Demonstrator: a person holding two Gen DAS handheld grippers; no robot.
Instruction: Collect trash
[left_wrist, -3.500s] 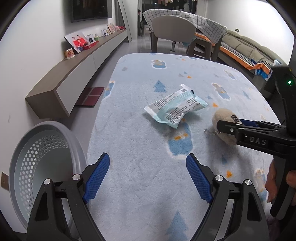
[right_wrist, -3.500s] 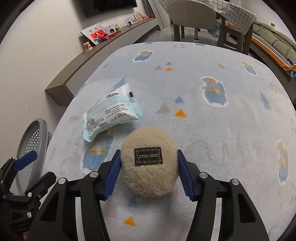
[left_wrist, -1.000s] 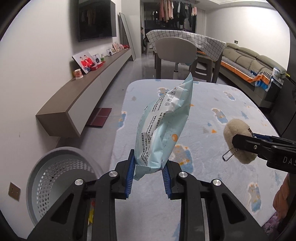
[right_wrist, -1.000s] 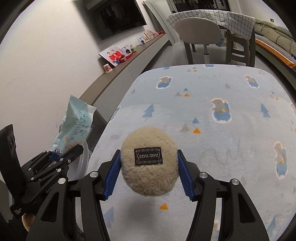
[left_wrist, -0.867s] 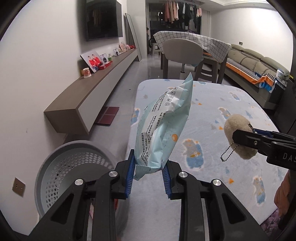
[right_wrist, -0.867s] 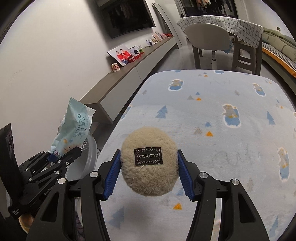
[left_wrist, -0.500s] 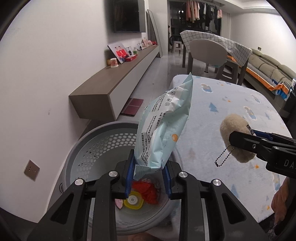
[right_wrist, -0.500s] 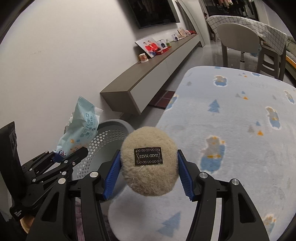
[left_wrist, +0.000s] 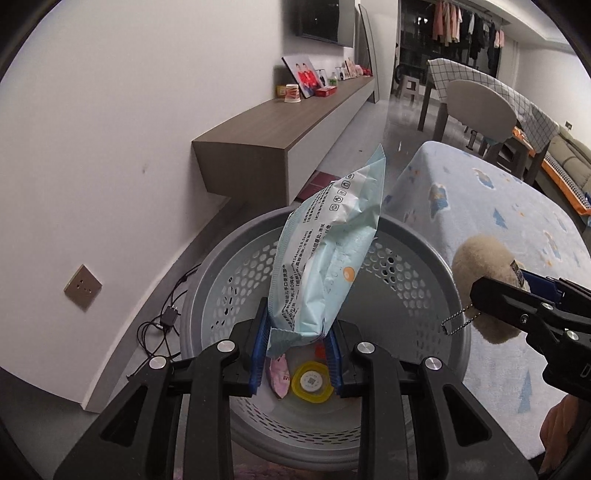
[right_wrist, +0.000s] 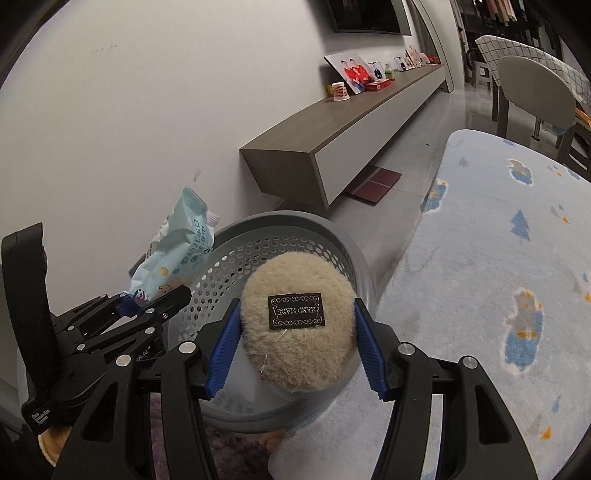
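Left gripper (left_wrist: 297, 343): your jaws are pinched on the wet-wipe pack (left_wrist: 327, 254), frame centre, over the basket (left_wrist: 424, 258).
Right gripper (right_wrist: 297, 345): your half-spread jaws clamp the plush ball (right_wrist: 297, 325), lower centre, above the basket's rim.
Basket floor: yellow lid (left_wrist: 310, 380), pink wrapper (left_wrist: 279, 371).

The basket (left_wrist: 413, 236) stands on the floor between the wall and the rug (left_wrist: 517, 221), just beside the rug's edge. A wall shelf (left_wrist: 280, 122) runs behind it. The wipes pack (left_wrist: 325, 258) hangs over the basket; the plush ball (right_wrist: 297, 325) hangs over it too, to the pack's right.
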